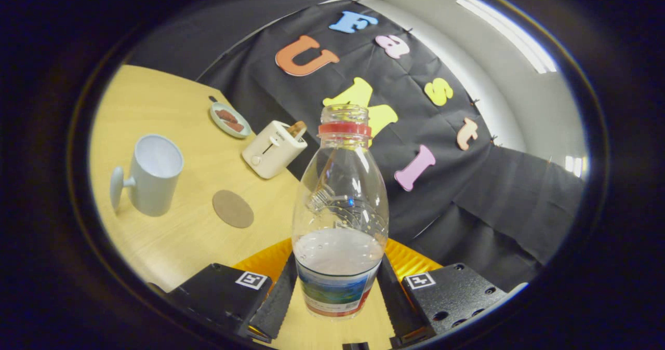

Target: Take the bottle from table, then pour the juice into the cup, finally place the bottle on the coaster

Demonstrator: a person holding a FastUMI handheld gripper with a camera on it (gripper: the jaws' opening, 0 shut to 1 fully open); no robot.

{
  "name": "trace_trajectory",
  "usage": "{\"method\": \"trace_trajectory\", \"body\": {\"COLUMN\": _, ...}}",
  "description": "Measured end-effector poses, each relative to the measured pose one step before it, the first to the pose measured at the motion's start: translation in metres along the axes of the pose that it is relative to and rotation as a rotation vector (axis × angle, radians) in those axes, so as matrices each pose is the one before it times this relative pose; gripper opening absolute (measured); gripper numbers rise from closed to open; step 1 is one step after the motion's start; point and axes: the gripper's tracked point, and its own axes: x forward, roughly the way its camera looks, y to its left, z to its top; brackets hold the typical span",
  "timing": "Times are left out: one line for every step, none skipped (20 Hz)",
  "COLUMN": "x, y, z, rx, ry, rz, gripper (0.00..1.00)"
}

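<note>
A clear plastic bottle with a red neck ring, no cap and a little pale juice in its lower part stands between my fingers. My gripper is shut on the bottle, with both black pads pressed against its labelled base. The whole view is tilted. A pale grey-blue cup with a side handle stands on the wooden table, beyond the fingers to the left. A round brown coaster lies flat on the table between the cup and the bottle.
A cream toaster with a slice of bread in it stands beyond the coaster. Farther back lies a small plate with brown pieces on it. The black cloth wall rises behind the table's far edge.
</note>
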Motion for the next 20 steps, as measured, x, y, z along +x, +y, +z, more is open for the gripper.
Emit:
{"method": "trace_trajectory", "body": {"x": 0.00034, "y": 0.00172, "z": 0.00224, "rx": -0.03968, "ry": -0.00271, "rz": -0.00736, "gripper": 0.82}}
{"method": "trace_trajectory", "body": {"x": -0.00104, "y": 0.00309, "z": 0.00224, "rx": -0.03348, "ry": -0.00182, "rz": -0.0014, "gripper": 0.81}}
{"method": "trace_trajectory", "body": {"x": 0.0003, "y": 0.00357, "z": 0.00234, "rx": -0.03198, "ry": -0.0005, "rz": 0.00196, "gripper": 0.81}}
{"method": "trace_trajectory", "body": {"x": -0.00072, "y": 0.00252, "z": 0.00218, "rx": -0.03196, "ry": 0.00056, "rz": -0.00108, "gripper": 0.81}}
{"method": "trace_trajectory", "body": {"x": -0.00086, "y": 0.00271, "z": 0.00301, "rx": -0.03542, "ry": 0.00056, "rz": -0.00005, "gripper": 0.81}}
{"method": "trace_trajectory", "body": {"x": -0.00134, "y": 0.00116, "z": 0.00346, "rx": -0.0326, "ry": -0.00005, "rz": -0.00549, "gripper": 0.81}}
{"method": "trace_trajectory", "body": {"x": -0.00239, "y": 0.00198, "z": 0.00519, "rx": -0.04272, "ry": -0.00122, "rz": -0.00762, "gripper": 0.81}}
{"method": "trace_trajectory", "body": {"x": -0.00226, "y": 0.00161, "z": 0.00529, "rx": -0.03927, "ry": -0.0055, "rz": -0.00661, "gripper": 0.81}}
{"method": "trace_trajectory", "body": {"x": -0.00066, "y": 0.00135, "z": 0.00264, "rx": -0.03537, "ry": -0.00274, "rz": -0.00494, "gripper": 0.81}}
{"method": "trace_trajectory", "body": {"x": -0.00136, "y": 0.00185, "z": 0.00456, "rx": -0.03054, "ry": -0.00564, "rz": -0.00352, "gripper": 0.81}}
{"method": "trace_trajectory", "body": {"x": -0.00147, "y": 0.00185, "z": 0.00217, "rx": -0.02835, "ry": 0.00002, "rz": -0.00164, "gripper": 0.81}}
{"method": "trace_trajectory", "body": {"x": -0.00097, "y": 0.00231, "z": 0.00021, "rx": -0.02729, "ry": 0.00285, "rz": -0.00026, "gripper": 0.81}}
{"method": "trace_trajectory", "body": {"x": 0.00059, "y": 0.00082, "z": 0.00228, "rx": -0.03067, "ry": 0.00144, "rz": -0.00008, "gripper": 0.81}}
{"method": "trace_trajectory", "body": {"x": -0.00044, "y": 0.00121, "z": 0.00288, "rx": -0.03016, "ry": 0.00017, "rz": -0.00117, "gripper": 0.81}}
{"method": "trace_trajectory", "body": {"x": 0.00008, "y": 0.001, "z": 0.00203, "rx": -0.03052, "ry": 0.00009, "rz": -0.00039, "gripper": 0.81}}
{"method": "trace_trajectory", "body": {"x": -0.00067, "y": 0.00183, "z": 0.00019, "rx": -0.02957, "ry": 0.00504, "rz": -0.00326, "gripper": 0.81}}
{"method": "trace_trajectory", "body": {"x": -0.00097, "y": 0.00089, "z": 0.00182, "rx": -0.02745, "ry": 0.00521, "rz": -0.00435, "gripper": 0.81}}
{"method": "trace_trajectory", "body": {"x": -0.00073, "y": 0.00201, "z": 0.00127, "rx": -0.02499, "ry": 0.00272, "rz": -0.00136, "gripper": 0.81}}
{"method": "trace_trajectory", "body": {"x": 0.00038, "y": 0.00048, "z": 0.00097, "rx": -0.02428, "ry": 0.00305, "rz": -0.00194, "gripper": 0.81}}
{"method": "trace_trajectory", "body": {"x": -0.00129, "y": 0.001, "z": 0.00127, "rx": -0.02158, "ry": 0.00343, "rz": 0.00154, "gripper": 0.81}}
